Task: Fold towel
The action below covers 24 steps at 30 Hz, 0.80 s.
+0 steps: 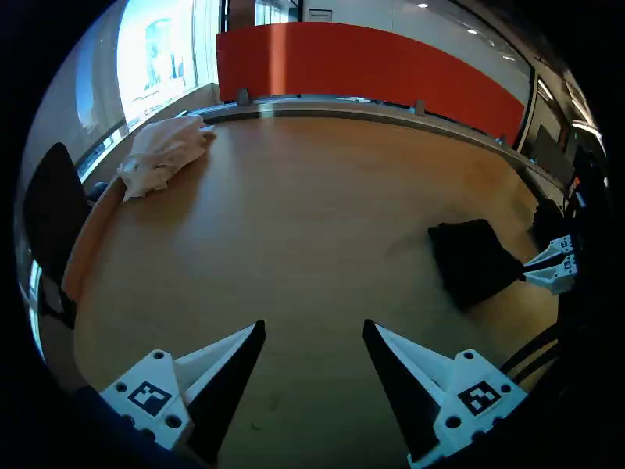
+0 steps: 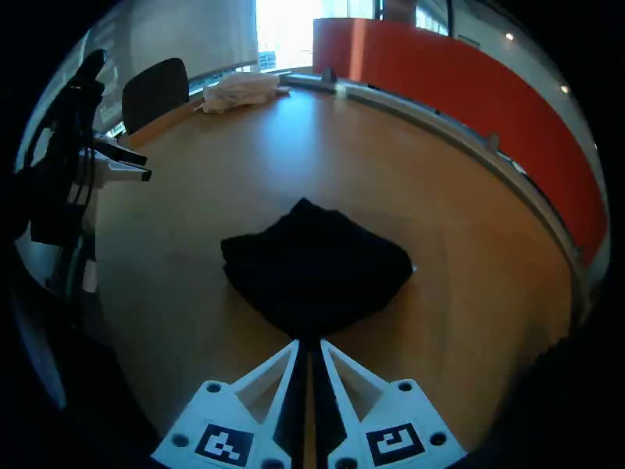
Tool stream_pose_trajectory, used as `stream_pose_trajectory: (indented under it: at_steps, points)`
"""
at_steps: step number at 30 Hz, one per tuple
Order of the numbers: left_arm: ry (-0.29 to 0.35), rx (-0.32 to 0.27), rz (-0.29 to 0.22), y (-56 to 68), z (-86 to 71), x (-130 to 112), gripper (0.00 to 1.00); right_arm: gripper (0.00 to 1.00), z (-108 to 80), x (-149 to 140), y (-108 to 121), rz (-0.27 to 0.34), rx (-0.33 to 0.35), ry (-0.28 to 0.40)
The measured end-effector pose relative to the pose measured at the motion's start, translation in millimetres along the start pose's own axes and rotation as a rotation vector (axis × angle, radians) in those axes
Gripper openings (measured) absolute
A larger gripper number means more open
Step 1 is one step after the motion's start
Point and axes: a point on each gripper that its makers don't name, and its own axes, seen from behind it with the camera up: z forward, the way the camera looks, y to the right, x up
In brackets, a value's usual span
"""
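Pinching rumpled black towel point(image 2: 316, 270), right gripper point(image 2: 311, 348), smooth wooden table point(image 2: 437, 195)

Table point(image 1: 312, 203): a broad stretch of bare wood lies ahead of the left gripper point(image 1: 314, 344), whose fingers stand wide apart, and the way is open to the far rail point(image 1: 351, 109). Obstructions: a folded black towel point(image 2: 316, 270) at mid-table, with the right gripper point(image 2: 311, 352) closed at its near edge, and a white cloth heap point(image 1: 164, 152) in the far corner, well apart from the towel. The red panel point(image 1: 351, 66) closes off the far side behind the rail. A chair point(image 1: 51, 211) stands at the table edge near the heap.
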Motion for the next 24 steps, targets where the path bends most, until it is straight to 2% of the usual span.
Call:
stream_pose_trajectory:
  at_steps: [11, 17, 24]
  points:
    - [0.035, -0.014, -0.006, 1.8, -3.9, 15.8, 0.93, 0.05, -52.2, 88.5, 22.7, -0.107, -0.062, 0.135]
    - [0.05, -0.026, -0.008, 5.3, -5.7, 22.8, 0.93, 0.05, -83.3, 124.2, 36.8, -0.088, -0.104, 0.211]
    - [0.063, -0.042, -0.005, 11.1, -6.5, 29.9, 0.93, 0.05, -105.4, 136.5, 54.0, -0.066, -0.151, 0.247]
